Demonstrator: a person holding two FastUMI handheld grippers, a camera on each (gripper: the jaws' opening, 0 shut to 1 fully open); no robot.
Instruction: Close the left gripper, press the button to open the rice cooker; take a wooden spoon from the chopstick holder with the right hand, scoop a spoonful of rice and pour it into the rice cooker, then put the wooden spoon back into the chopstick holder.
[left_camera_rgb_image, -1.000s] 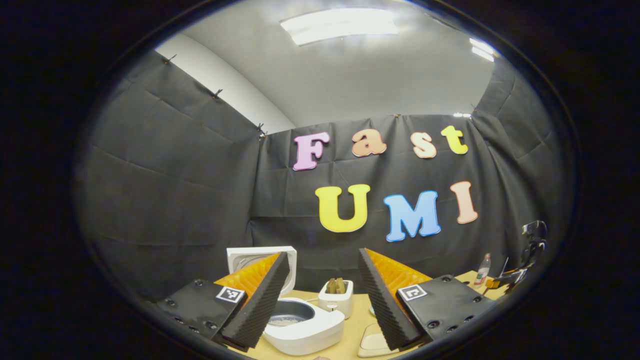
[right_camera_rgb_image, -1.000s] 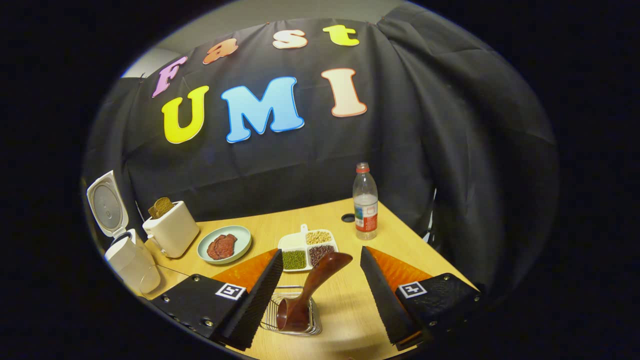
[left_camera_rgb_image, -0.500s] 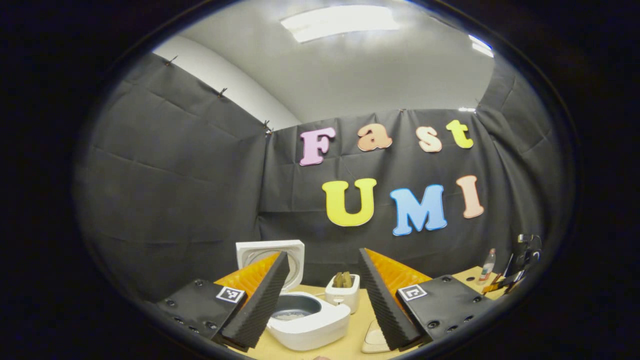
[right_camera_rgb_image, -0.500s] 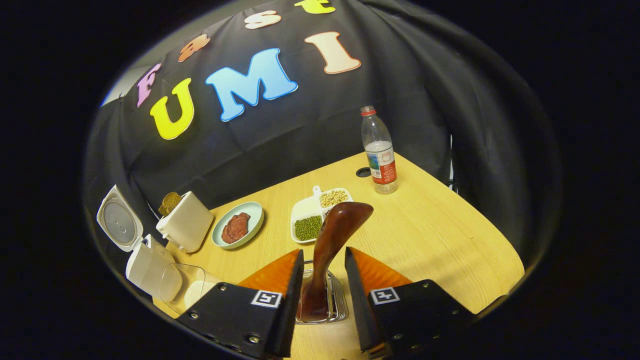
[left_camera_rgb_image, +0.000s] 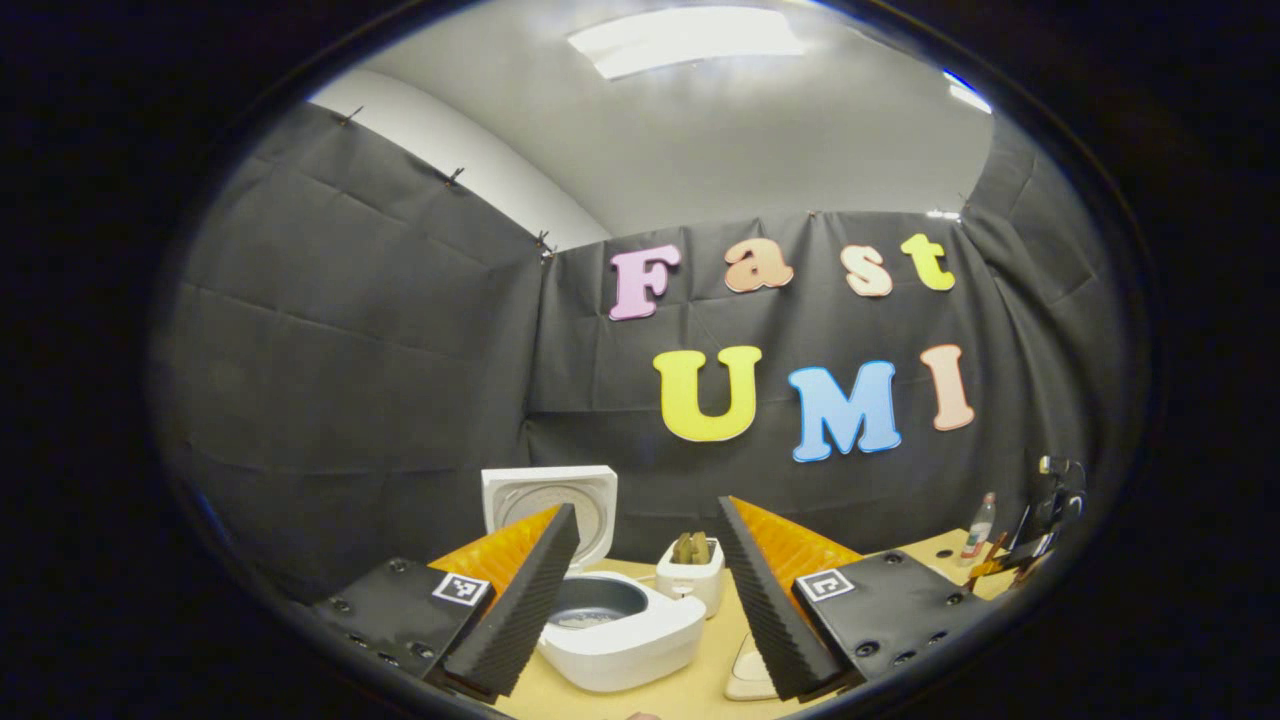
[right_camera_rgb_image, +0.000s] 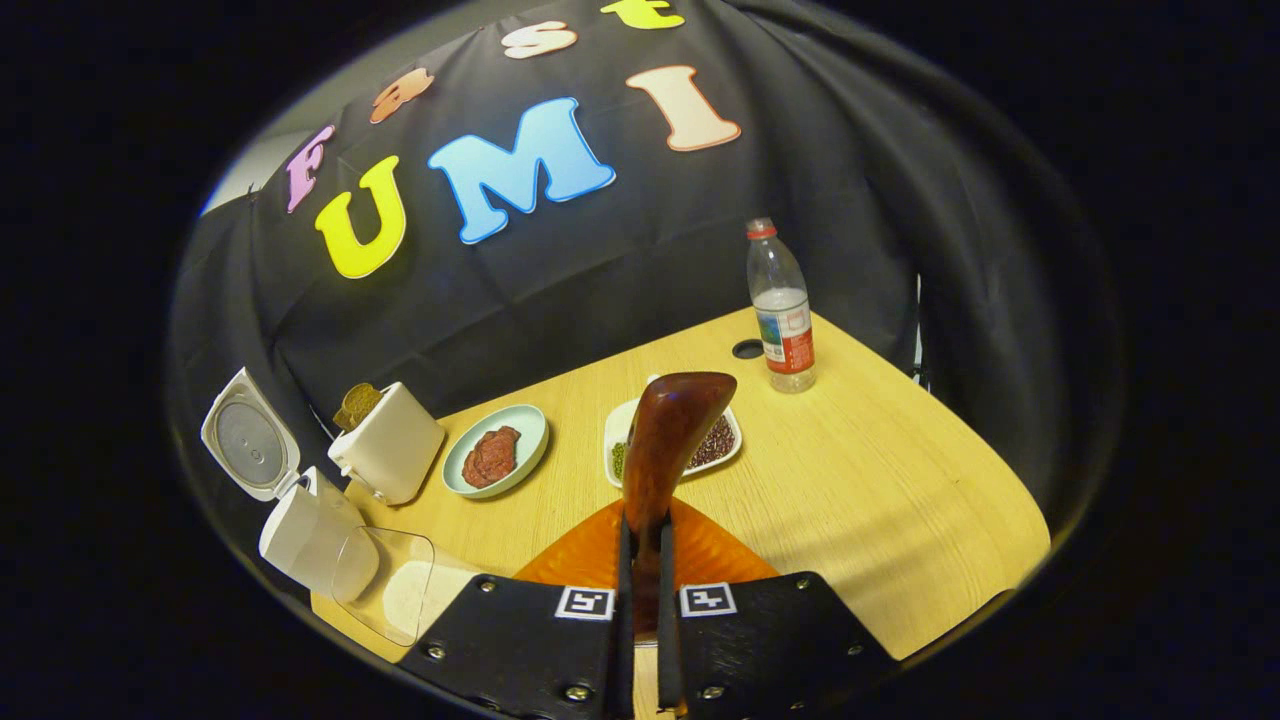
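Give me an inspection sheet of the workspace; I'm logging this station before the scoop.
Surface: light wooden table, bare at right.
Job's things: white rice cooker lid up; dark wooden spoon gripped; clear rice container.
Clutter: white toaster, green plate of meat, white divided bean dish, clear plastic bottle.
Grippers: left tongs open; right tongs shut on spoon.
Cables: nothing seen.
Surroundings: black cloth wall.

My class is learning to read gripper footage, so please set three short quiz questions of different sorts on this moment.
1. True or false: the white rice cooker has its lid shut.
2. What do the right tongs clamp?
A. the dark wooden spoon
B. the clear plastic bottle
C. the white toaster
3. Fill in: the left tongs are ____.

Key: 1 false; 2 A; 3 open.
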